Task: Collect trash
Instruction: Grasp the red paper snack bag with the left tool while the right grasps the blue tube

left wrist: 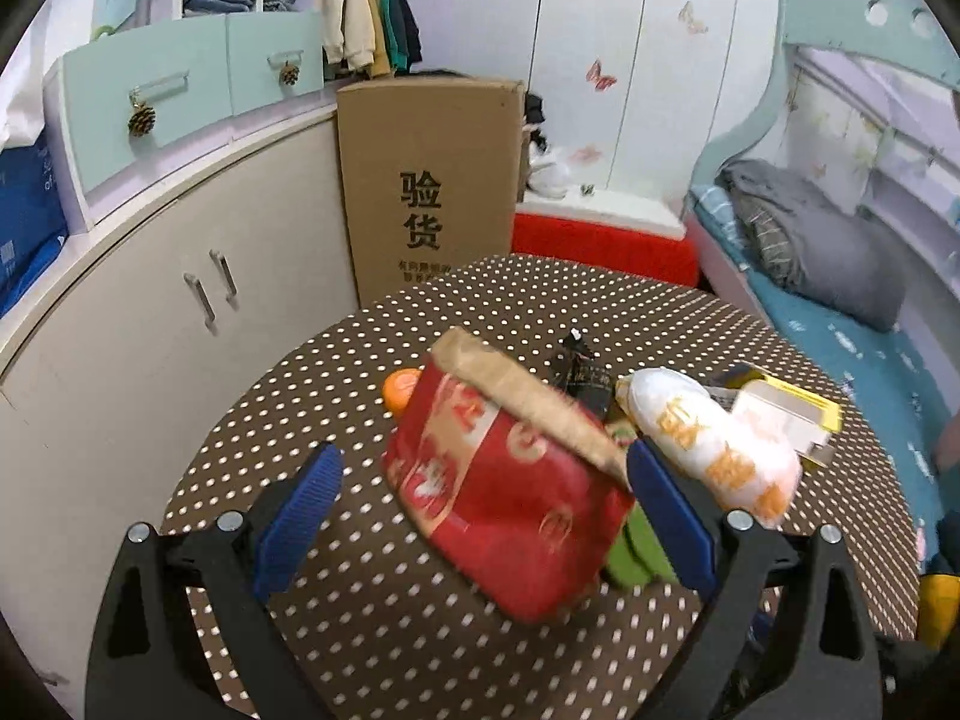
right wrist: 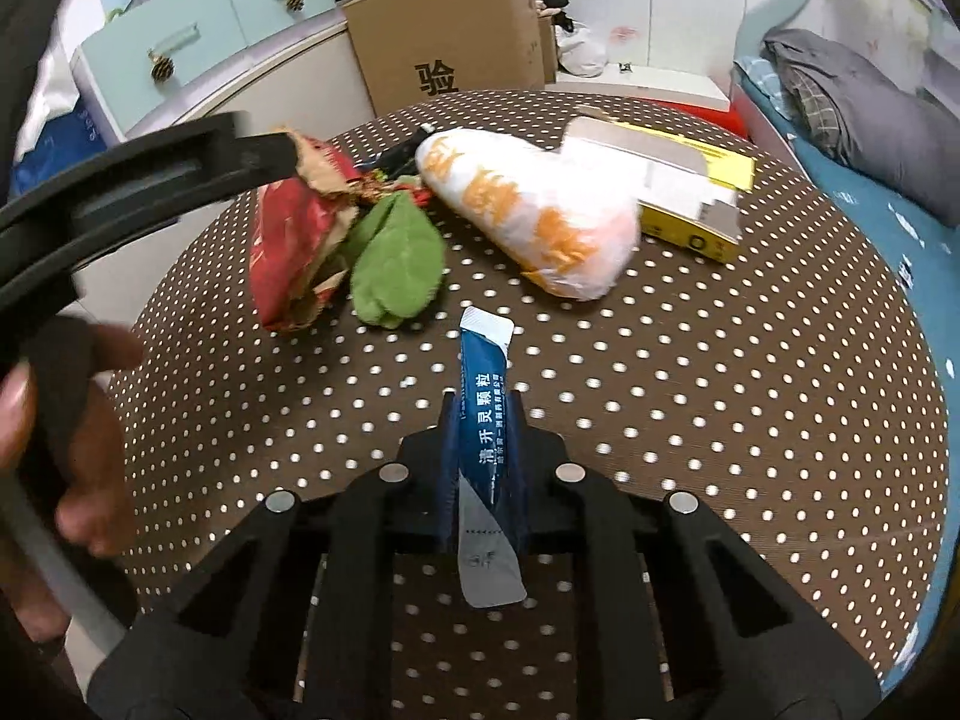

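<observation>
A red paper bag (left wrist: pixel 510 498) lies on the dotted brown table (left wrist: pixel 372 618), between the blue pads of my open left gripper (left wrist: pixel 486 504). The bag looks blurred. It also shows in the right wrist view (right wrist: pixel 288 246). A green wrapper (right wrist: pixel 396 264) lies beside it, with a white and orange bag (right wrist: pixel 534 216) and a yellow box (right wrist: pixel 690 186) to the right. My right gripper (right wrist: pixel 483 414) is shut on a blue sachet (right wrist: pixel 483 420) that sticks forward above the table.
A tall cardboard box (left wrist: pixel 429 180) stands beyond the table's far edge. White cabinets (left wrist: pixel 150 312) run along the left. A bed with a grey blanket (left wrist: pixel 804 228) is on the right. An orange cap (left wrist: pixel 402 390) lies behind the red bag.
</observation>
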